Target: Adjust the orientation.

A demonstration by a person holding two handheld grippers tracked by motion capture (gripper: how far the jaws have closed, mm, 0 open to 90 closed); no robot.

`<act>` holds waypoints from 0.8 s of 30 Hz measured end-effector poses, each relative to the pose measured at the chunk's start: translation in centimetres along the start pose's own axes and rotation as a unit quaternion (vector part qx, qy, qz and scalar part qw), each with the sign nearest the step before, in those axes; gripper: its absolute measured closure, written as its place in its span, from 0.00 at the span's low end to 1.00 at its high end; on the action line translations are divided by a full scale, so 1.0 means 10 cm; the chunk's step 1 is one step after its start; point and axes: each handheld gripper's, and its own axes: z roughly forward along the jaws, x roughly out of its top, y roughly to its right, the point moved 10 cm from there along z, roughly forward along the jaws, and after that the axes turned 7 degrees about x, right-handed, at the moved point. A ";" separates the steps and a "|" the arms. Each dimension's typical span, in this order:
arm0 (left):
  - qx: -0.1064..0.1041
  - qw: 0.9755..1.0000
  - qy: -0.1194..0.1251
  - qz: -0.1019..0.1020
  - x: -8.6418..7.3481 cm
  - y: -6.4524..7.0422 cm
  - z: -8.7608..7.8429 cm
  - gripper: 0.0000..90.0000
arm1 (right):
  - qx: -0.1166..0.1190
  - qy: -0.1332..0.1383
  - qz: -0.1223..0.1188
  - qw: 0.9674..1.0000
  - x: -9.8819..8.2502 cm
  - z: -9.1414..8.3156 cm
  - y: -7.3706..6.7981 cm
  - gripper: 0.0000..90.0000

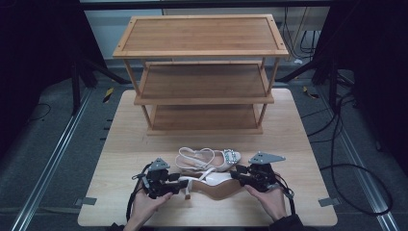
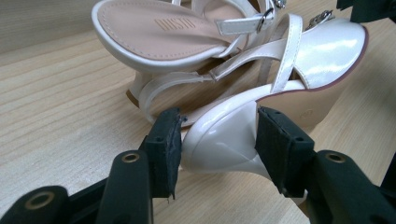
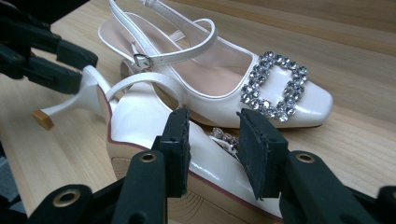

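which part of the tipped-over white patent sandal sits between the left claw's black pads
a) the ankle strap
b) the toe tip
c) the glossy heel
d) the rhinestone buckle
c: in the left gripper view the left claw brackets the glossy heel of the tipped-over white patent sandal.

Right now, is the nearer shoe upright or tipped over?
Tipped over: the nearer shoe lies on its side, tan sole facing the person, heel between the left gripper jaws.
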 end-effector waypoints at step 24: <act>0.004 1.000 -0.014 -0.007 -0.36 0.24 -0.28 0.64 | 0.042 0.012 0.001 0.999 -0.04 -0.22 -0.38 0.83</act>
